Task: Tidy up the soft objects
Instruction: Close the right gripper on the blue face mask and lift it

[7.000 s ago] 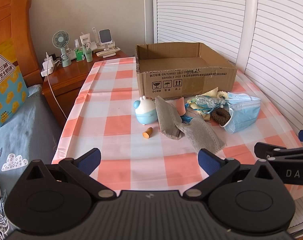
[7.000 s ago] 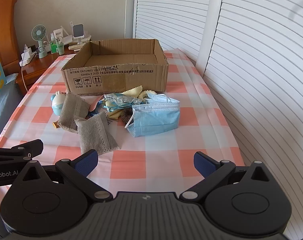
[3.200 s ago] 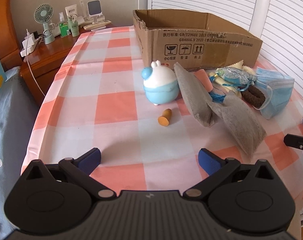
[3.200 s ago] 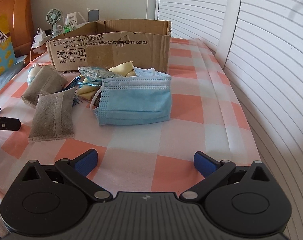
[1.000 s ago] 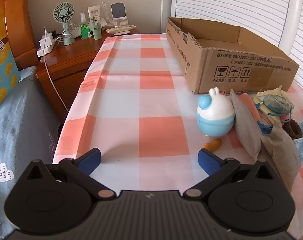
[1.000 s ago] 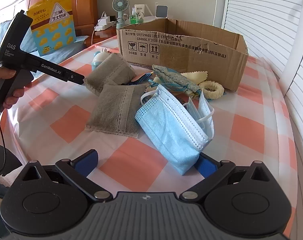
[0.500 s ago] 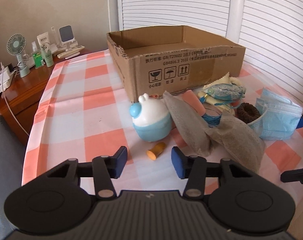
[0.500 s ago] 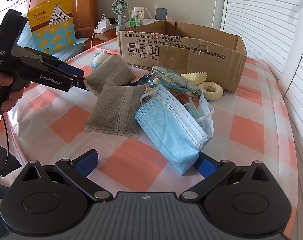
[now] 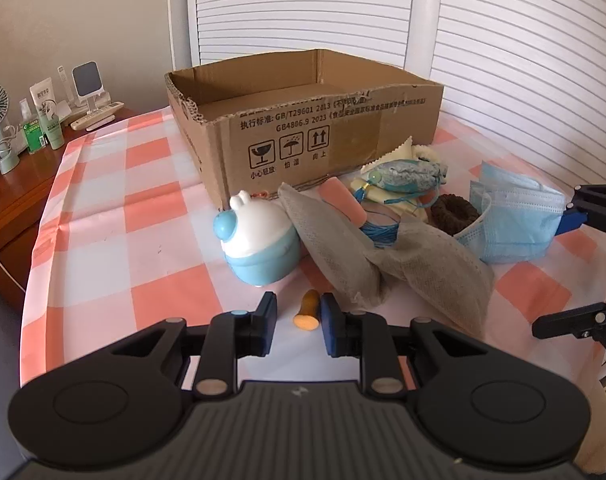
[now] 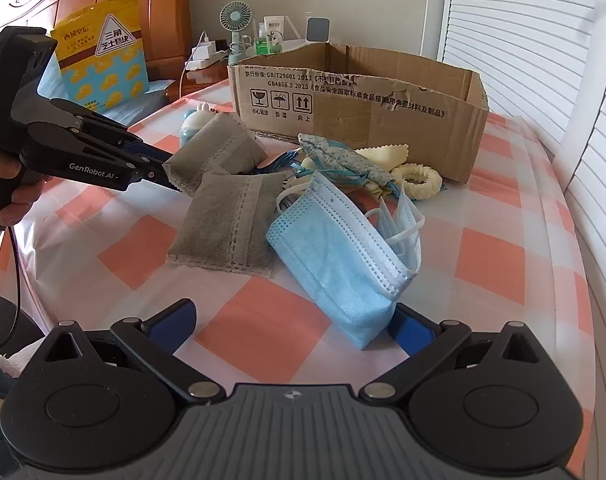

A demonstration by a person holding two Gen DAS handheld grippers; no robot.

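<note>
Left gripper [image 9: 297, 318] hangs low over the near edge of the desk [image 9: 115, 220], fingers [image 9: 267, 316] drawn in to a narrow gap with a small orange plug [image 9: 307, 312] lying between them; the pads are not pressing it, so nothing is grasped. In the right wrist view the same left gripper [image 10: 165, 178] points at the edge of one grey pouch [image 10: 219, 152]; contact cannot be told. Right gripper [image 10: 293, 322] has fingers [image 10: 173, 318] spread wide, released, with the corner of the blue face mask [image 10: 335, 248] lying just inside the right-hand finger, not pinched. Soft things sit in a heap on the checked cloth in front of the cardboard box [image 9: 303, 128]: second grey pouch [image 10: 227, 224] flat beside the mask, patterned blue-grey cloth bag [image 10: 343, 158] on top of a yellow cloth [image 10: 383, 154], cream scrunchie [image 10: 417, 180] near the box's front wall, brown scrunchie [image 9: 455, 210] touching the mask in the left wrist view, blue cord [image 9: 379, 228] tucked between the pouches. Blue and white rabbit toy [image 9: 259, 248] stands upright just beside the pouches, close to the box corner. Box interior looks bare as far as seen. Small fan [image 10: 235, 20] and bottles on the nightstand behind.
</note>
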